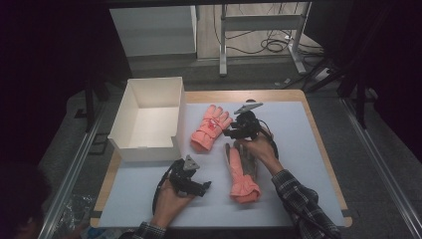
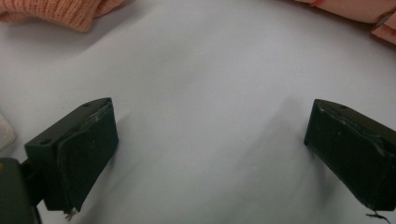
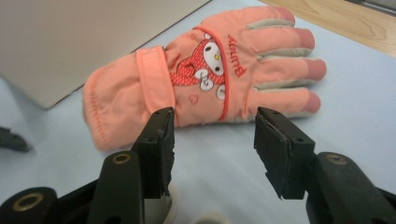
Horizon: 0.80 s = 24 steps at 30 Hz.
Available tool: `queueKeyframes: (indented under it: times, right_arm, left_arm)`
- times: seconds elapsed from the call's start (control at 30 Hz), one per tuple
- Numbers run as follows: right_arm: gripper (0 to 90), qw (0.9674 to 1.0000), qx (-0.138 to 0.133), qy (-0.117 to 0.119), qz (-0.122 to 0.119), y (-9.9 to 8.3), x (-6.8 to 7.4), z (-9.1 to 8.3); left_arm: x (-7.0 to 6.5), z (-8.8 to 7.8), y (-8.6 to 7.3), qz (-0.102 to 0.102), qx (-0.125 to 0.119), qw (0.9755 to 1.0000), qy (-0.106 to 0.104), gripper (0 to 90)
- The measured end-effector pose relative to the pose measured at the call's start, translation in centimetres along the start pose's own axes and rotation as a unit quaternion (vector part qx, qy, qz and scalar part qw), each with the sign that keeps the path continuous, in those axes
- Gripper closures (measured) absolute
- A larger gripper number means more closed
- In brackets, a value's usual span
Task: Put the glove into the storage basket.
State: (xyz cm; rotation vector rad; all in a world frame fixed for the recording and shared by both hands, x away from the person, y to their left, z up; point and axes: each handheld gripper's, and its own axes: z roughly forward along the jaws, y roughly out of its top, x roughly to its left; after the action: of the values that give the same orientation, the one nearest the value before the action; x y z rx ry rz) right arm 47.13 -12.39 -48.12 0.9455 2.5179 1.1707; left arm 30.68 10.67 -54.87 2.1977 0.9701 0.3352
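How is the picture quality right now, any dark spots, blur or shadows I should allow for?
High view: dim and soft, black at both sides, the pale blue-grey table mat evenly lit. Left gripper view: open black jaws slightly soft, faint shadows on the mat. Right gripper view: the pink cartoon-print winter glove is fairly sharp, the near jaws softer.

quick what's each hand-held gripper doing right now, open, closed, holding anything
Left hand-held gripper: open wide, nothing between its jaws, over the bare mat.
Right hand-held gripper: open, holding nothing, pointed at the pink glove.
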Motion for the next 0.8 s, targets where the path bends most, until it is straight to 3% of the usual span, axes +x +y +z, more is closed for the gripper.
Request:
queueKeyframes:
  times: [0.43,0.67,0.8]
  right_arm:
    - [50.7,1.0,0.005,-0.001,0.003,2.2,-0.4,4.2]
    - [42.5,1.0,0.007,-0.006,-0.001,3.1,-0.4,6.0]
    - [43.6,0.9997,0.021,-0.009,-0.01,3.3,-0.1,7.0]
  left_arm:
    - [0.0,0.0,0.0,0.0,0.0,1.0,0.0,2.6]
    - [0.0,0.0,0.0,-0.001,-0.001,1.0,0.0,2.6]
    - [0.0,0.0,0.0,0.0,0.0,1.0,0.0,2.6]
